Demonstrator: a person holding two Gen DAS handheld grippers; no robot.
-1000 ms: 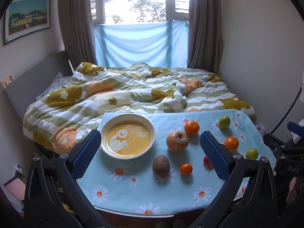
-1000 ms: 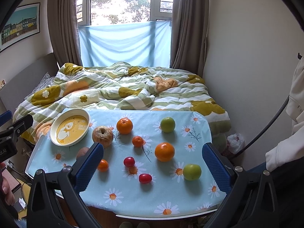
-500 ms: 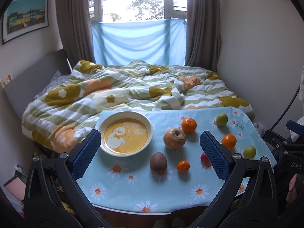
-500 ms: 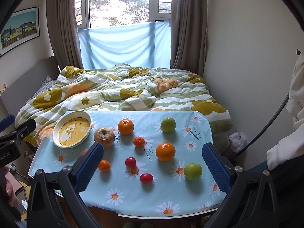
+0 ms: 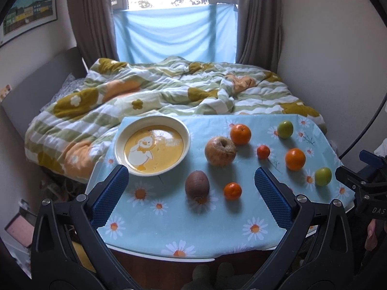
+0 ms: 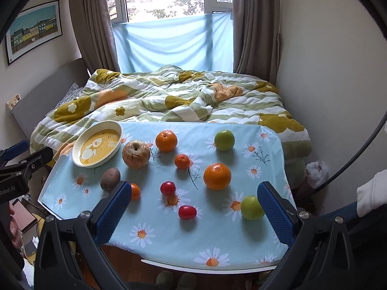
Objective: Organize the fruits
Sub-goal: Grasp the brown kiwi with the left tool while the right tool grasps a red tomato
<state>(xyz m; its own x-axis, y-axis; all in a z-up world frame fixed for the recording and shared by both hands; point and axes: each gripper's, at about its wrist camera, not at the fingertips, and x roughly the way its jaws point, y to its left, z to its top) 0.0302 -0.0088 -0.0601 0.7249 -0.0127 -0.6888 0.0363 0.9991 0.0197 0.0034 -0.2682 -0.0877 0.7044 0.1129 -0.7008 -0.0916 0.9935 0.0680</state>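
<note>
Fruit lies loose on a table with a blue daisy cloth (image 5: 169,229). A yellow duck plate (image 5: 152,146) sits empty at the back left. Near it are a wrinkled apple (image 5: 220,151), a kiwi (image 5: 197,184) and a small mandarin (image 5: 232,191). Oranges (image 6: 217,176), green fruits (image 6: 251,207) and two red tomatoes (image 6: 187,212) lie to the right. My left gripper (image 5: 191,188) is open and empty above the table's front left. My right gripper (image 6: 193,200) is open and empty above the front right.
A bed with a green and yellow quilt (image 5: 169,96) stands right behind the table. A wall (image 6: 326,72) is on the right, with a white bag (image 6: 316,171) on the floor below it. The table's front edge (image 6: 205,268) is near me.
Both grippers have moved forward and a little lower toward the table, so the fruit looks larger. Nothing on the table has moved.
</note>
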